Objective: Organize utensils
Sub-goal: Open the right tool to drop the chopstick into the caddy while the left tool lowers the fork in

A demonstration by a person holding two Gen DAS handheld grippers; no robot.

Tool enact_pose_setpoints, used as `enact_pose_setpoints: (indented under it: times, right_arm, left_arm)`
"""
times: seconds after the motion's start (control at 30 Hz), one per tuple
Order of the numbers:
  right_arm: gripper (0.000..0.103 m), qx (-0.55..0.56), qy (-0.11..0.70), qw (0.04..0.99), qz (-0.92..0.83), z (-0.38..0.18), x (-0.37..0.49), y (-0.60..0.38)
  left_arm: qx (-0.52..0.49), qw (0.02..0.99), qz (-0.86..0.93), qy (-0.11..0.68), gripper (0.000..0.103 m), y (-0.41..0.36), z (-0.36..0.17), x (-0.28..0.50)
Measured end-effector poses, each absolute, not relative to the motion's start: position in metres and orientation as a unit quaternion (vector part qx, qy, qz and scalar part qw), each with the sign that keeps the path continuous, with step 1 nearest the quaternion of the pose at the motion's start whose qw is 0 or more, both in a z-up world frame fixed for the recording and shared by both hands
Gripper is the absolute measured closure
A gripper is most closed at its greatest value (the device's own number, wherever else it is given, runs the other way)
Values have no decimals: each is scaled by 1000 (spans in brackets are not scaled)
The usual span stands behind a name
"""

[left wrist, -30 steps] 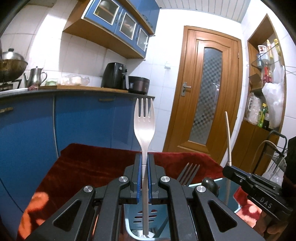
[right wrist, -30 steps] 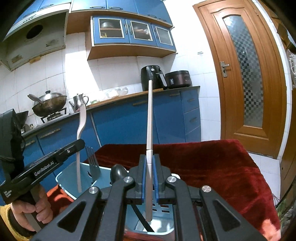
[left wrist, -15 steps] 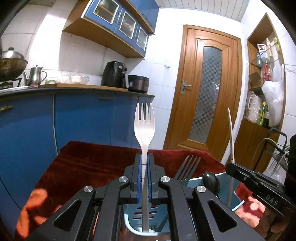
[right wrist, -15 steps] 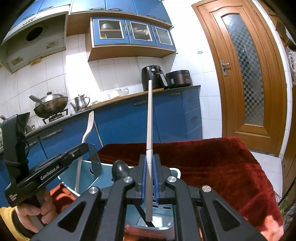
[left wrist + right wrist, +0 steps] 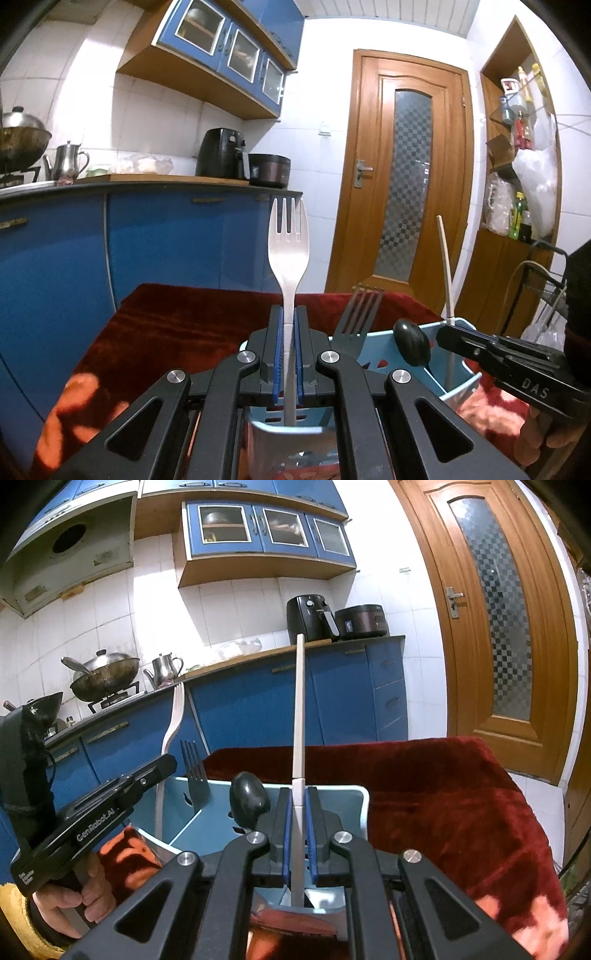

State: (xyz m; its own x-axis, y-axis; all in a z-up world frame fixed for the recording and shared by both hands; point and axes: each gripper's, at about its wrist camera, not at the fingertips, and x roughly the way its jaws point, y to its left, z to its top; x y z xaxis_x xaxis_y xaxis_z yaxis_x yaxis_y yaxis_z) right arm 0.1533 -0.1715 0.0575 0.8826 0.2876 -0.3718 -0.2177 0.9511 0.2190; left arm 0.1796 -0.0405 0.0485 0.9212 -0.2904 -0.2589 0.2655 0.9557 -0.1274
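My left gripper (image 5: 286, 314) is shut on a pale silver fork (image 5: 288, 243), tines up, its handle end inside a light blue utensil holder (image 5: 454, 376). My right gripper (image 5: 300, 794) is shut on a white chopstick (image 5: 299, 709), upright, its lower end in the same holder (image 5: 347, 797). A dark fork (image 5: 360, 314) and a black spoon (image 5: 412, 345) stand in the holder. The left gripper and its fork (image 5: 173, 723) show at the left of the right wrist view; the right gripper (image 5: 448, 330) and chopstick (image 5: 445, 262) show at the right of the left wrist view.
The holder stands on a table covered with a dark red cloth (image 5: 436, 786). Blue kitchen cabinets (image 5: 166, 251) with an air fryer (image 5: 221, 153) and kettle run behind. A wooden door (image 5: 406, 177) and a shelf with bottles (image 5: 517, 166) are to the right.
Both grippers have risen and tilted a little over the holder, keeping hold of the fork and the chopstick; the holder now sits lower and nearer in both views.
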Motion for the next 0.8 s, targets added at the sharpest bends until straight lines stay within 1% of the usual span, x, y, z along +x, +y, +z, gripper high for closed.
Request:
enact_pose_setpoints:
  times: [0.3,0.37,0.43,0.47,0.67,0.77,0.8]
  right_arm:
    - [93,82,220,961,143,58,150,-167]
    - [92,80,219,962,142,58,147,-165]
    - [86,81,219,962,143,58,146,-165]
    - [83,84,219,962,144,59,145,-165]
    - [83,90,213,962,145,64,140,-167]
    - [83,93,210,962,144,66,136,-168]
    - [83,95,209,963,144,68,134,-168]
  left_arm:
    - [-56,976,-148,148,97,-35,48,176]
    - [-56,975,-152,152,96,-35,48,175]
    - [-55,974,-154,154,90,-34,48,175]
    - [-56,974,-154,157,90,-34,48,175]
    - [-65,969,-163,174,88,-30,49,179]
    - [-72,966,-171,182,86,-28,54,184]
    - [-73,965,-174,184,83,-28,56,186]
